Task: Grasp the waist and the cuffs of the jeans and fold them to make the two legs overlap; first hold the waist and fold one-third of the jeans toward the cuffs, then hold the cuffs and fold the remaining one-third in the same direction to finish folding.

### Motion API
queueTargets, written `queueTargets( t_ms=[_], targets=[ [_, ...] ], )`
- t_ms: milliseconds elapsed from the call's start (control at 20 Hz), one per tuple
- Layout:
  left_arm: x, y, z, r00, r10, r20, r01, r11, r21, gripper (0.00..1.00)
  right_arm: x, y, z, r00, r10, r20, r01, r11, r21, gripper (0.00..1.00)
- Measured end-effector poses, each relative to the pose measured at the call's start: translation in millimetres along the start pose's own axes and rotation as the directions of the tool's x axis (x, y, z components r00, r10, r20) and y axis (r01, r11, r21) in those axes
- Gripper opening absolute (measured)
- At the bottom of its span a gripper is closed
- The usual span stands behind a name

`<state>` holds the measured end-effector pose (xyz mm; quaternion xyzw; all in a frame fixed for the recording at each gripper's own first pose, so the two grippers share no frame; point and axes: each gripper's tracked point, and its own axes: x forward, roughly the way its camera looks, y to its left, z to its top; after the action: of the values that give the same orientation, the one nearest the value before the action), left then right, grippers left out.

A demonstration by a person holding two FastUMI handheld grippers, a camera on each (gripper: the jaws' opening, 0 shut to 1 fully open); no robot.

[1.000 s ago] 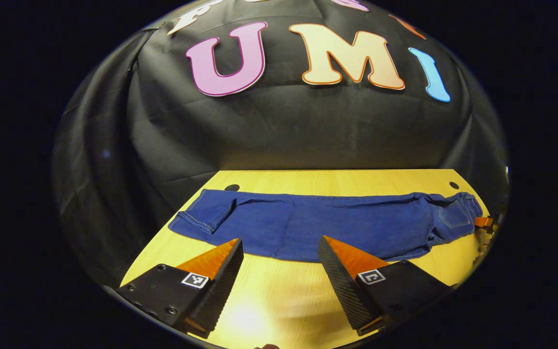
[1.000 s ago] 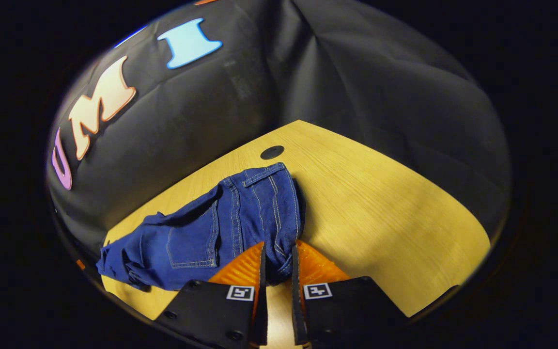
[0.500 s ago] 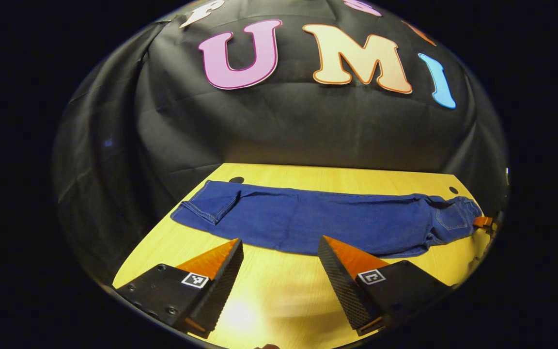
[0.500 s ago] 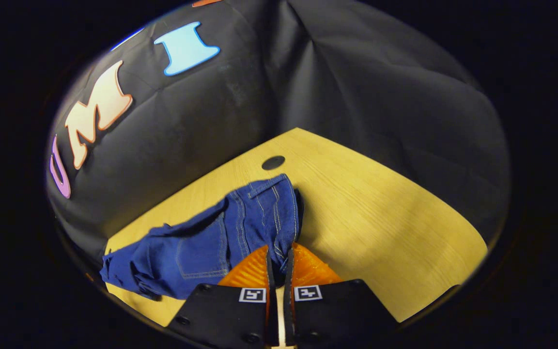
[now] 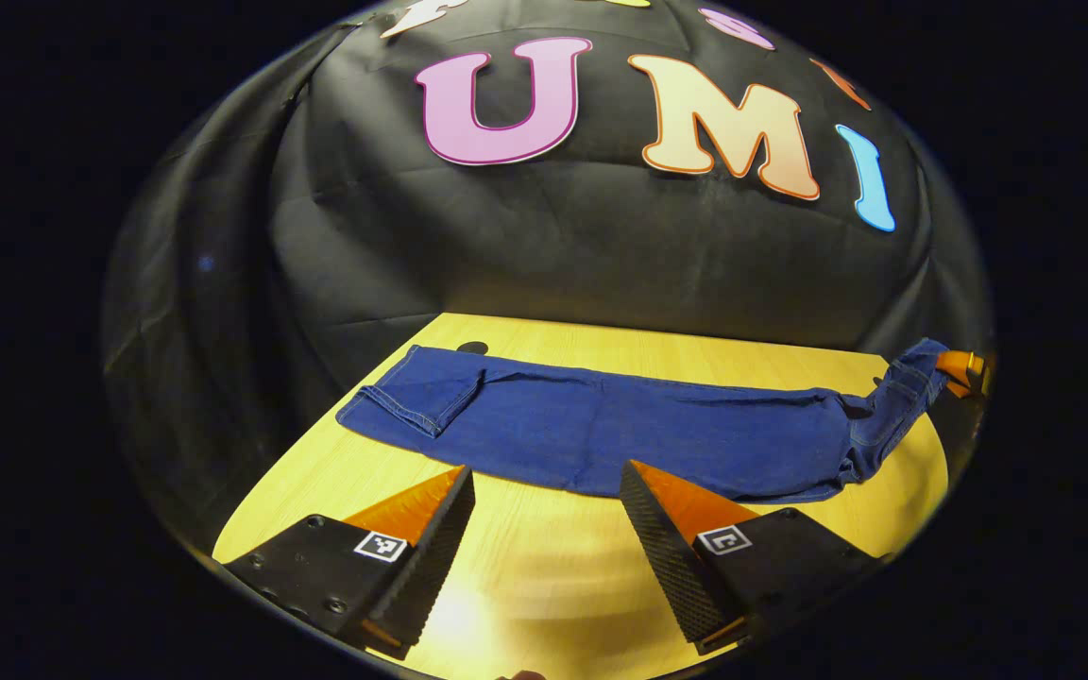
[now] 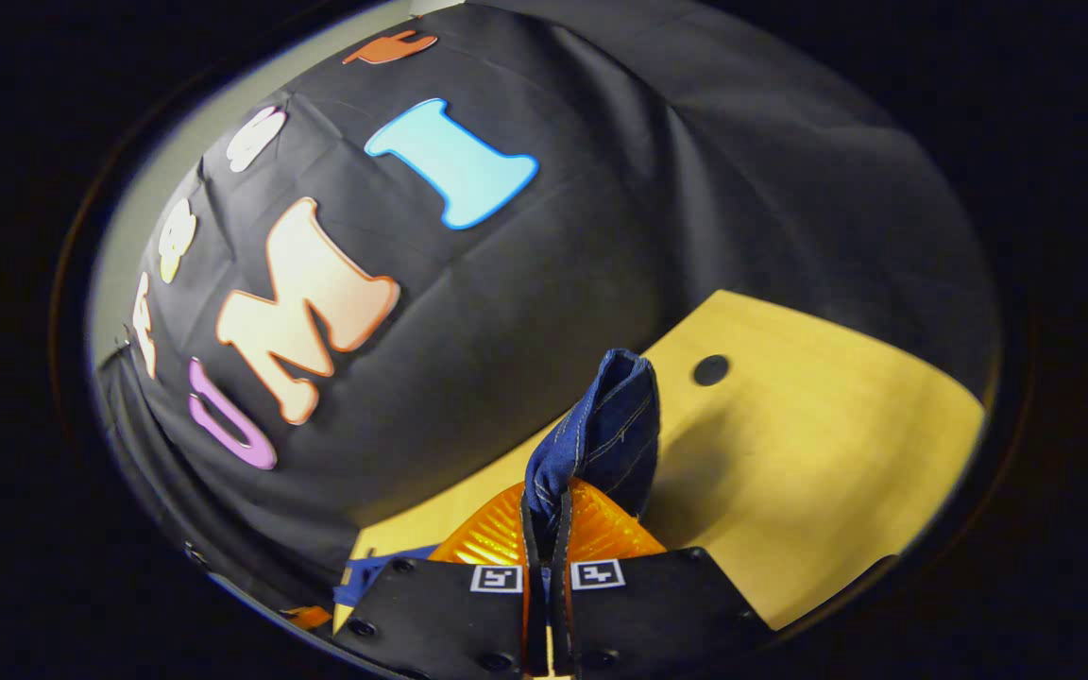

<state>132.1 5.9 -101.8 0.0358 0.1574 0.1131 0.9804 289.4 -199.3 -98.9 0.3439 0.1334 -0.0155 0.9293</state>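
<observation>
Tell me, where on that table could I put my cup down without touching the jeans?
Bare wood runs along the near edge of the table, between the jeans and the left gripper. A narrower strip lies behind the jeans by the cloth wall. The waist end, lifted by the right gripper, is crowded.

L gripper [image 5: 547, 491] fingers wide apart, low; R gripper [image 6: 544, 515] pinched tight, raised
</observation>
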Motion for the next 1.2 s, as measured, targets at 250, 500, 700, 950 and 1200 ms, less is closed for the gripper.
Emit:
queueTargets(
  t_ms=[250,500,700,950,1200],
  targets=[
    [3,25,-3,0.999,-0.037,0.000,0.037,0.998,-0.055,0.95,-2,121,-36,0.965,0.262,-0.017,-0.258,0.960,0.110,0.04],
    [13,56,2,0.998,-0.060,0.013,0.061,0.996,-0.061,0.98,24,199,-127,0.931,0.344,-0.122,-0.332,0.937,0.109,0.04],
    [25,82,7,0.998,-0.061,0.028,0.063,0.995,-0.079,0.98,57,209,-247,0.916,0.276,-0.293,-0.272,0.961,0.053,0.04],
    [46,121,7,0.999,-0.029,0.044,0.033,0.994,-0.100,0.98,83,193,-339,0.916,0.108,-0.387,-0.172,0.976,-0.135,0.04],
    [72,159,4,0.999,0.016,0.050,-0.008,0.988,-0.153,0.98,89,192,-353,0.927,0.071,-0.367,-0.179,0.946,-0.270,0.07]
  ],
)
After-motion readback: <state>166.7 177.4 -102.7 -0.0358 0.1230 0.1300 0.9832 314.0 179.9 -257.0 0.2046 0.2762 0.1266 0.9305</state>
